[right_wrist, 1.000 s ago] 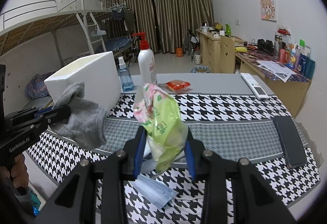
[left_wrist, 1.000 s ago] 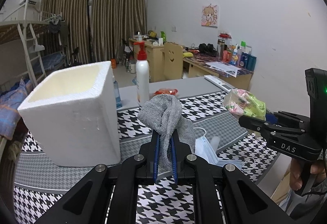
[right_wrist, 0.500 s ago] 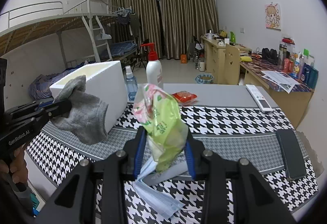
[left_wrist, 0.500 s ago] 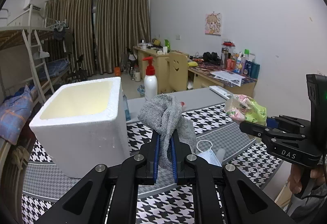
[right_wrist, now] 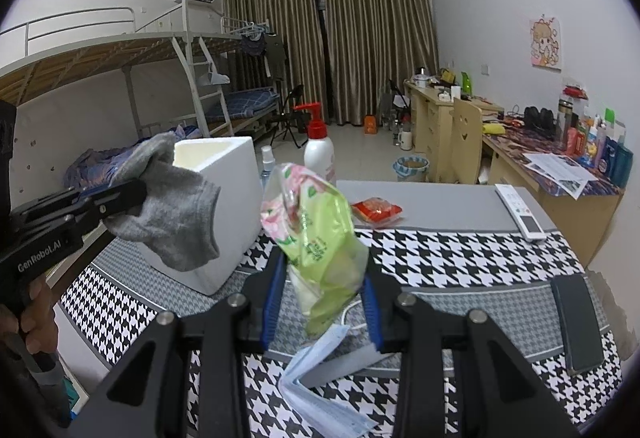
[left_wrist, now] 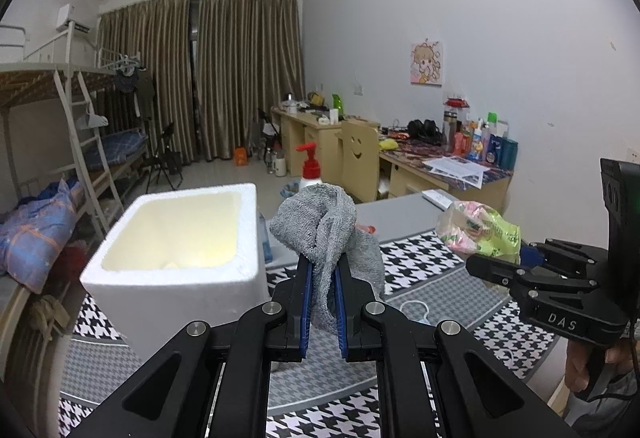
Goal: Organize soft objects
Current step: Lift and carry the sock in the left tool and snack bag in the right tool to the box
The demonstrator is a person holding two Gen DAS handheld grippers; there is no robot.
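Note:
My left gripper [left_wrist: 323, 270] is shut on a grey sock [left_wrist: 326, 226], which bunches above the blue pads and hangs below them. It hovers just right of an open white foam box [left_wrist: 180, 238] on the houndstooth table. The right wrist view shows the same sock [right_wrist: 176, 214] hanging in front of that box [right_wrist: 224, 206]. My right gripper [right_wrist: 322, 278] is shut on a green and pink soft packet [right_wrist: 316, 238], held above the table. In the left wrist view that packet [left_wrist: 480, 230] sticks out of the right gripper at the right side.
Blue face masks [right_wrist: 320, 394] lie on the cloth below the right gripper. A white pump bottle [right_wrist: 318, 154], a small spray bottle [right_wrist: 267, 162] and a red packet [right_wrist: 376, 210] stand behind the box. A remote [right_wrist: 520, 212] and a black phone [right_wrist: 576, 322] lie at the right.
Both grippers have risen with the sock and the packet still held. The foam box's open top now shows more from above in the left wrist view.

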